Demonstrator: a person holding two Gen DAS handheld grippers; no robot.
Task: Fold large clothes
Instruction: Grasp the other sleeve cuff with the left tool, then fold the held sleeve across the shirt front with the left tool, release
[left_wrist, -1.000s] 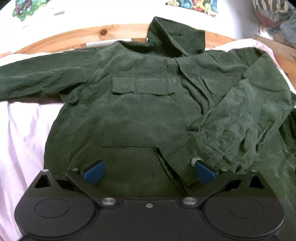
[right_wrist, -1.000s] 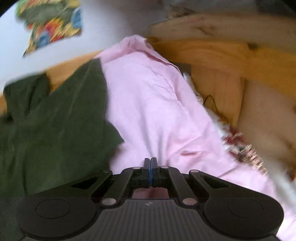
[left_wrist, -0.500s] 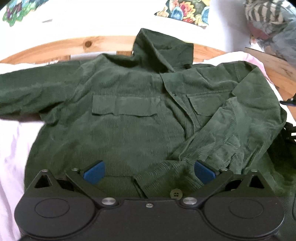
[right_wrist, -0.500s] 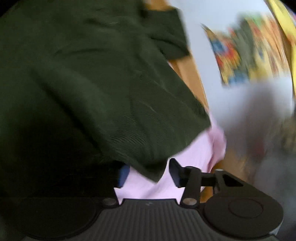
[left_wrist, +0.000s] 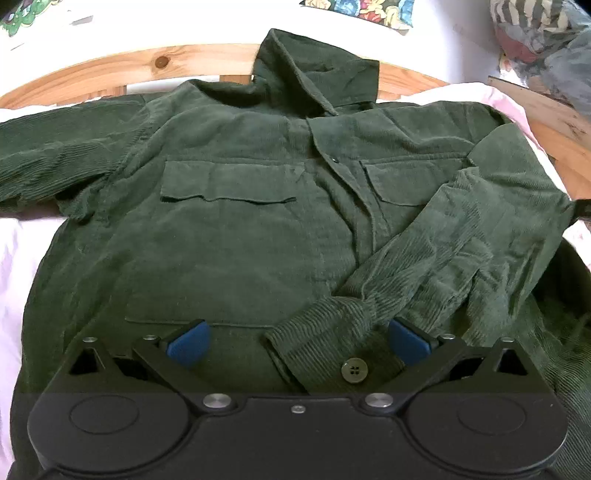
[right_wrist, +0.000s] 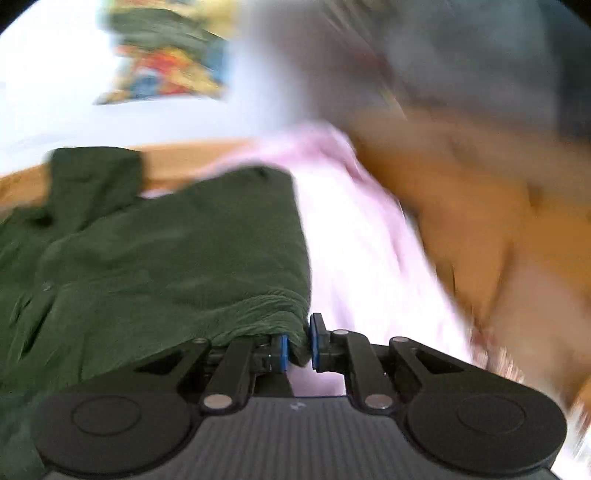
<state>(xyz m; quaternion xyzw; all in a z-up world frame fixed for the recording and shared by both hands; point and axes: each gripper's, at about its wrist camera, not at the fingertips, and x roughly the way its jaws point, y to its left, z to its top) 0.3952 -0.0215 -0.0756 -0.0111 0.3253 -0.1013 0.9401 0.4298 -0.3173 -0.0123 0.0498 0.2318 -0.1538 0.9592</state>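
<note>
The left gripper (left_wrist: 297, 341) is spread wide, its two blue pads (left_wrist: 188, 341) well apart and gripping nothing; it hangs over the lower front of the jacket (left_wrist: 229, 236), with the cuff (left_wrist: 325, 343) of the folded sleeve (left_wrist: 461, 251) and its button (left_wrist: 353, 370) lying between the fingers. The right gripper (right_wrist: 295, 345) is narrowed onto a bunched fold of the jacket's (right_wrist: 166, 266) edge, the green cloth pinched between its blue pads (right_wrist: 283, 349); that view is blurred, so finer detail cannot be made out. From the left wrist view, the jacket is dark green corduroy and lies front up on a pink sheet (left_wrist: 22, 266), collar (left_wrist: 317, 77) toward the far side and propped against a wooden bed frame (left_wrist: 129, 70). Two flap pockets show on the chest (left_wrist: 229, 181), with a lower pocket edge just beyond the left gripper's pads. One sleeve runs straight out to the picture's left (left_wrist: 55, 158), flat on the sheet, while the other is folded diagonally across the front, from the shoulder at the right down to the cuff near the middle. In the right wrist view the pink sheet (right_wrist: 354, 251) lies bare just beside the jacket's edge, and beyond it is the frame's wood (right_wrist: 480, 206). Past the frame a pale wall carries colourful printed pieces (left_wrist: 354, 11), and a heap of striped and grey cloth (left_wrist: 543, 40) sits at the far right corner.
</note>
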